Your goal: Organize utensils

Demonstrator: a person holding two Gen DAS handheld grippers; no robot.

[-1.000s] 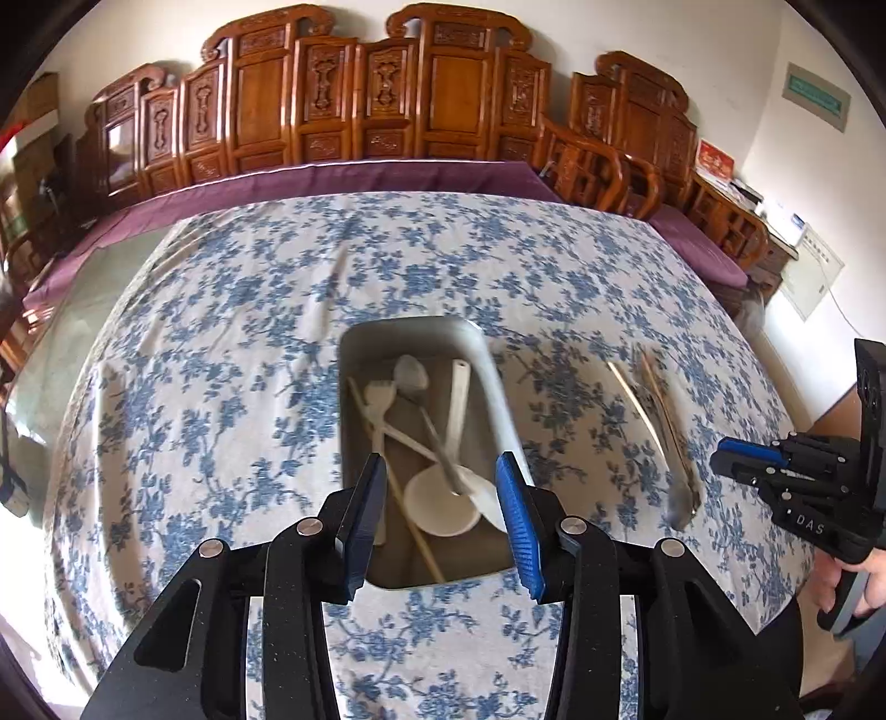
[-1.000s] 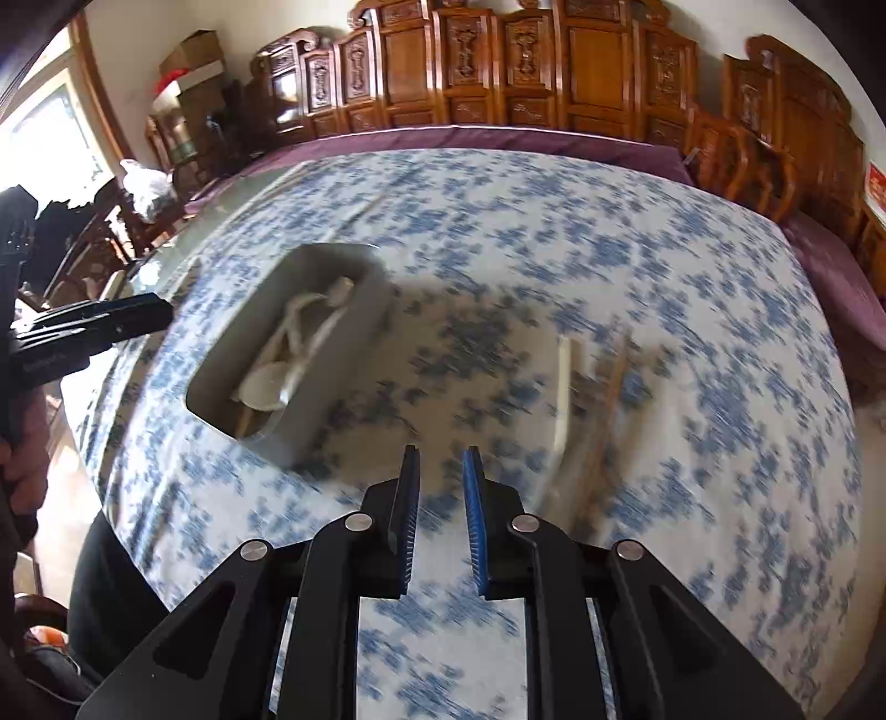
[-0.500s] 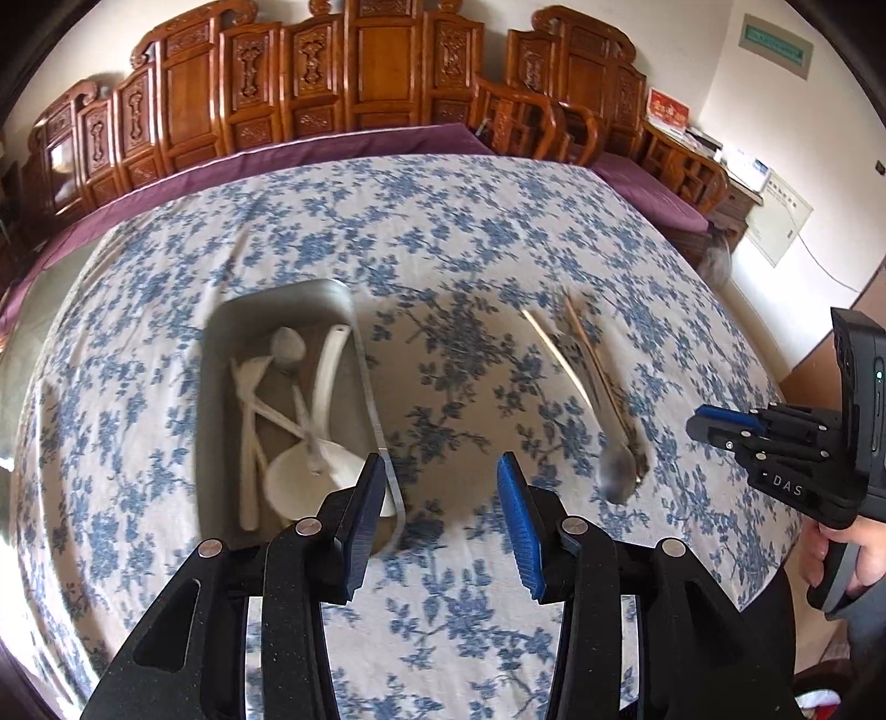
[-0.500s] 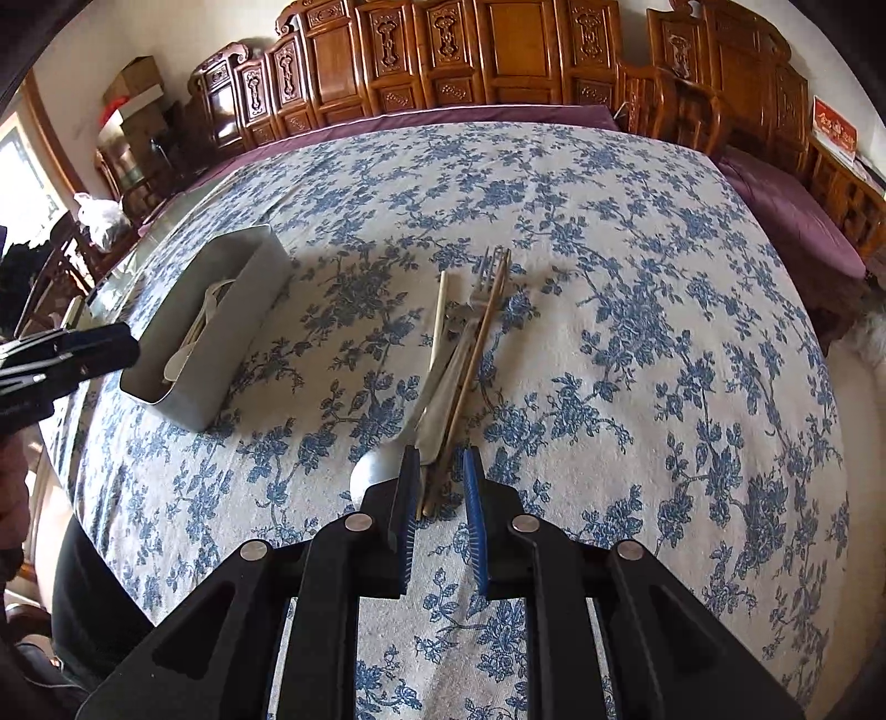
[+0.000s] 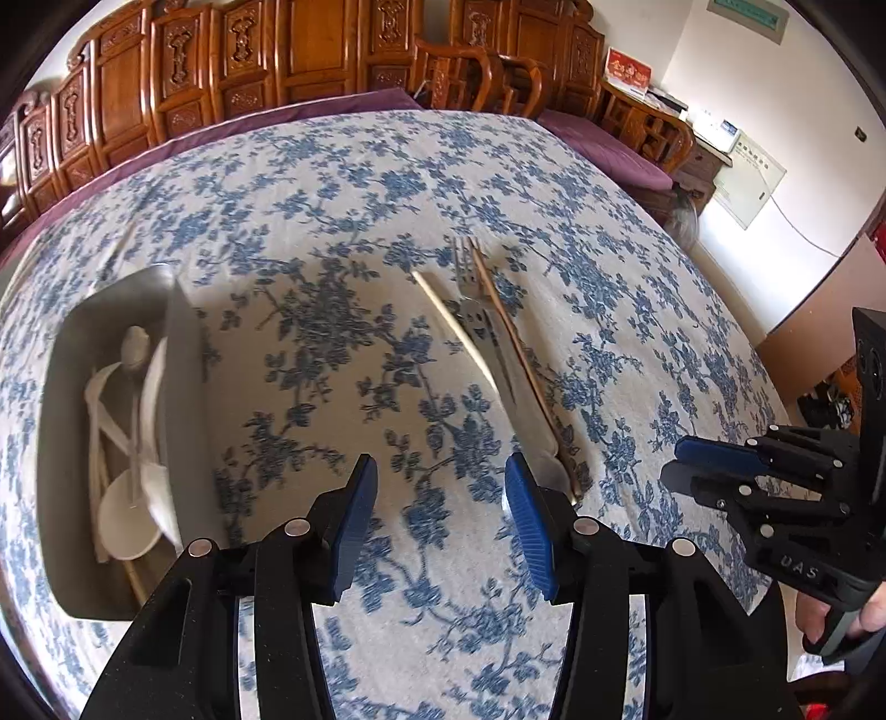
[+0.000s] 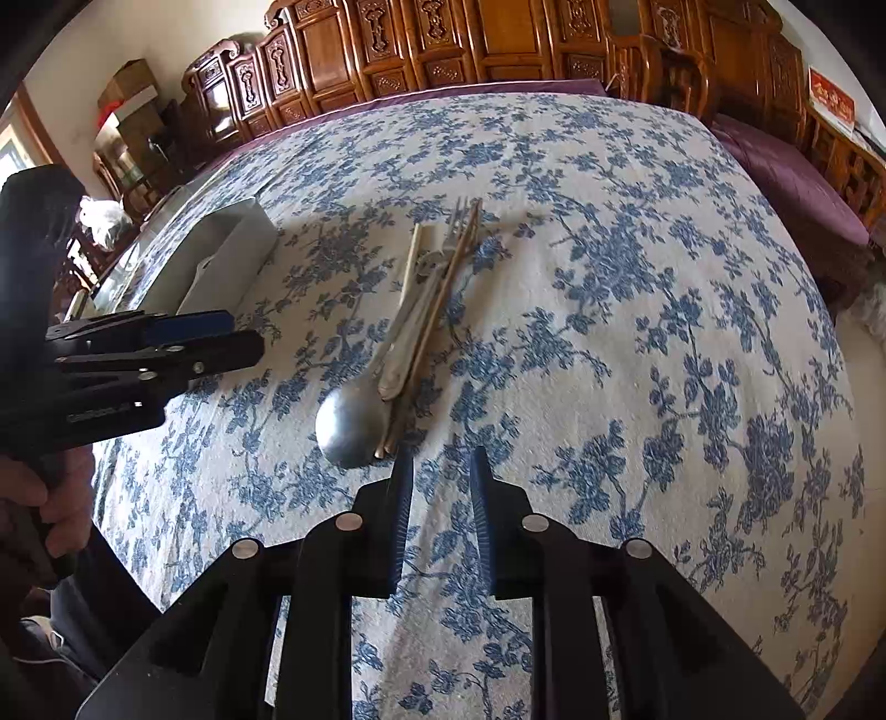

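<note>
A metal spoon (image 6: 349,426), a metal fork (image 6: 437,277) and chopsticks (image 6: 429,327) lie bunched on the blue-flowered tablecloth; the bunch also shows in the left wrist view (image 5: 498,343). A grey metal tray (image 5: 61,399) at the left holds white spoons (image 5: 130,498) and chopsticks; its end shows in the right wrist view (image 6: 221,249). My left gripper (image 5: 440,515) is open and empty above the cloth, between tray and bunch. My right gripper (image 6: 437,471) is open by a narrow gap and empty, just right of the spoon's bowl.
Carved wooden chairs (image 5: 310,50) line the table's far side, with a purple cloth edge (image 6: 786,177) beneath the tablecloth. A white wall and a low cabinet (image 5: 720,160) stand at the right. The person's hand (image 6: 50,498) holds the left gripper's handle.
My left gripper has swung right, from over the tray to the cloth beside the loose bunch. My right gripper has moved in close to the spoon and opened slightly.
</note>
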